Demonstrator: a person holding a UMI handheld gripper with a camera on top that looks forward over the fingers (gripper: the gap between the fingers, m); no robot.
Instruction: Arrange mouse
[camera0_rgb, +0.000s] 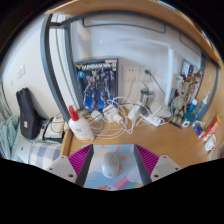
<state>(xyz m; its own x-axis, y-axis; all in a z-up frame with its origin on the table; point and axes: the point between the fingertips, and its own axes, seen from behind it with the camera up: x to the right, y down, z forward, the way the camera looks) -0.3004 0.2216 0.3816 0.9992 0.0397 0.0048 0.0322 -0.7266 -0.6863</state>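
Gripper view looks over a wooden desk toward a pale wall. At the far left a dark bag slumps against the wall, with a folded striped cloth lying just in front of it at the desk's edge. Next comes a white bottle with a red cap, standing upright on the wood. Behind it a box printed with a blue-and-white robot figure leans upright against the wall. A tangle of white cables and adapters sprawls beside the box, running toward a small white upright item whose kind cannot be told. Farther right a cluster of bottles and small figures crowds the desk's end, and a few coloured bits lie near the edge there.

Down at the near edge, the gripper has its jaws spread wide, the magenta pads flaring outward to either side. The mouse, pale grey-white, lies on a light mat between the fingers, with a gap showing at each side, so neither finger presses on it. Its long axis seems to run straight ahead, along the fingers' line; which end is the front cannot be made out, since its near part is hidden.
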